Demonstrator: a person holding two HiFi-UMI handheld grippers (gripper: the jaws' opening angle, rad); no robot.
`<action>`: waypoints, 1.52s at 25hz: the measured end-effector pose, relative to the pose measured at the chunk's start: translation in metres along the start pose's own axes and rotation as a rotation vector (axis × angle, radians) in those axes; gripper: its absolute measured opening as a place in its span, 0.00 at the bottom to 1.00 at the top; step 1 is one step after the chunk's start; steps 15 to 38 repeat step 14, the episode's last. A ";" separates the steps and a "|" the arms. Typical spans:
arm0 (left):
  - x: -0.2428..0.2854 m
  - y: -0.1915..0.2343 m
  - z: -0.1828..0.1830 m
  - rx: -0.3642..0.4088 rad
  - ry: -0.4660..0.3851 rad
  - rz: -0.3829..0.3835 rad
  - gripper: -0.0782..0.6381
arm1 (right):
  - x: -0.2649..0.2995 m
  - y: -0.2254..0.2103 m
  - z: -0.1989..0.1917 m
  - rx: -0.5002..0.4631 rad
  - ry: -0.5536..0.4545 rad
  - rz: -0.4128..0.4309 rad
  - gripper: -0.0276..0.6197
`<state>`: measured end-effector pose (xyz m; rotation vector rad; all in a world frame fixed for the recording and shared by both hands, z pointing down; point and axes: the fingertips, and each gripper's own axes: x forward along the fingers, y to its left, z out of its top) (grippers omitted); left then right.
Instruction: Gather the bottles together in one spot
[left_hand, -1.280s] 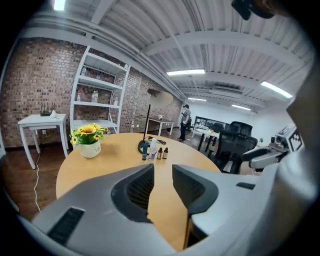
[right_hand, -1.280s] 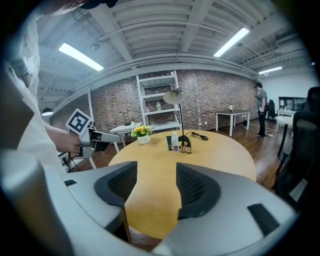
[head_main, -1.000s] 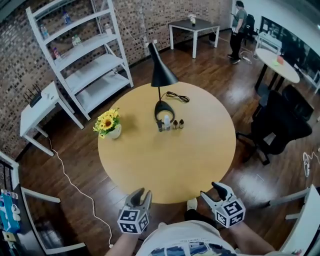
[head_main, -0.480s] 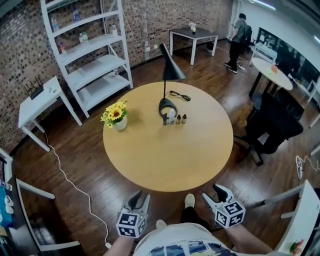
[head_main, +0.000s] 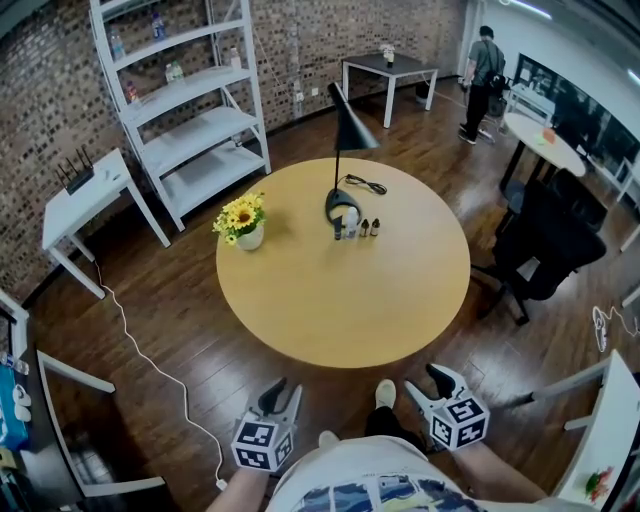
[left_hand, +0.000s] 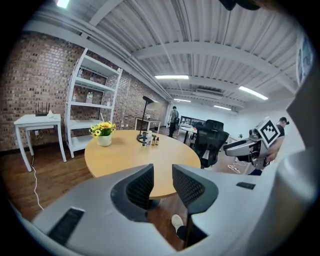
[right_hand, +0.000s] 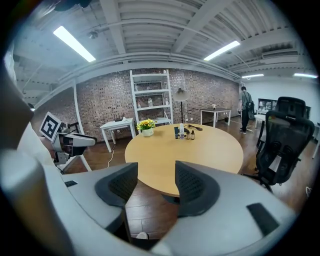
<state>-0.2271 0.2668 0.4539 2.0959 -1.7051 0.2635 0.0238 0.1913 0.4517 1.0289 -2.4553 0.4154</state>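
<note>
Several bottles (head_main: 355, 226) stand close together beside the lamp base on the round wooden table (head_main: 340, 310): a taller white one, a dark one and two small brown ones. They show small and far off in the left gripper view (left_hand: 149, 139) and the right gripper view (right_hand: 184, 132). My left gripper (head_main: 280, 395) hangs over the floor short of the table's near edge, its jaws a narrow gap apart and empty (left_hand: 163, 175). My right gripper (head_main: 440, 378) is beside it, open wider and empty (right_hand: 156, 177); its jaws have just closed a little.
A black lamp (head_main: 345, 150) and a pot of yellow flowers (head_main: 245, 220) share the table. A white shelf (head_main: 190, 100) and a white side table (head_main: 90, 195) stand at the left, a black office chair (head_main: 545, 245) at the right. A person (head_main: 487, 65) stands far back.
The view has backed away from the table. Both grippers, which were at the table's near edge, now hang over the floor short of it. The bottles stay put.
</note>
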 end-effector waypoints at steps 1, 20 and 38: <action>-0.001 0.000 -0.001 0.002 -0.001 0.000 0.26 | -0.001 0.001 -0.001 -0.002 0.004 0.001 0.45; -0.010 0.002 -0.012 -0.010 -0.002 0.025 0.26 | -0.003 0.004 -0.009 -0.026 0.033 0.008 0.45; -0.010 0.002 -0.012 -0.010 -0.002 0.025 0.26 | -0.003 0.004 -0.009 -0.026 0.033 0.008 0.45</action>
